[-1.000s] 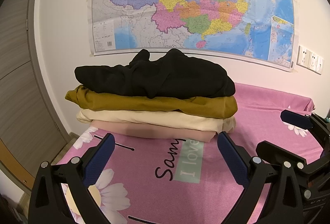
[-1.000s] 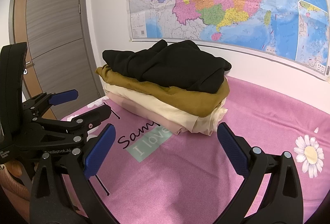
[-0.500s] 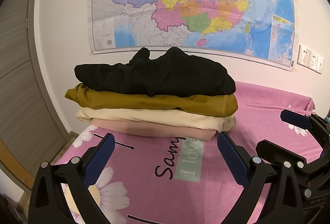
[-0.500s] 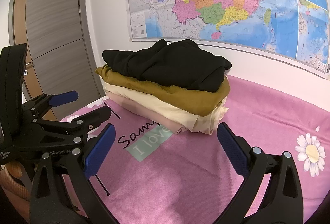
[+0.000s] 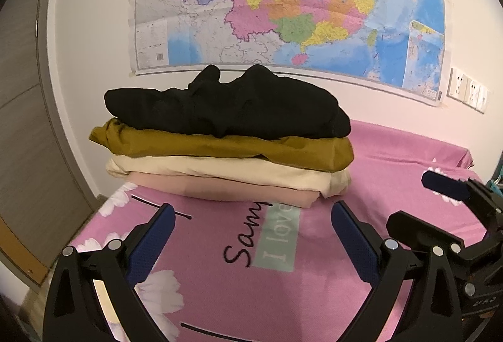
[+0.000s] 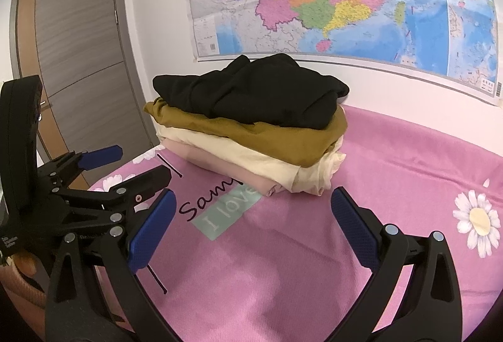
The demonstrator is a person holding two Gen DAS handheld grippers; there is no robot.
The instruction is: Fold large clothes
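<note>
Black garment (image 5: 226,104) tops the stack, over mustard (image 5: 220,148), cream (image 5: 226,170) and pale pink (image 5: 226,189) folded pieces on the pink bedsheet (image 5: 314,294) by the wall map (image 5: 283,2). Left gripper (image 5: 251,243) and right gripper (image 6: 251,228) hover short of the pile, both spread wide, holding nothing.

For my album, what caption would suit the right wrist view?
Two open hand-held grippers, right and left, face four folded garments stacked on a pink bedspread.

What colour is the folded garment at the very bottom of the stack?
Pale pink folded garment, clearest in the left wrist view.
</note>
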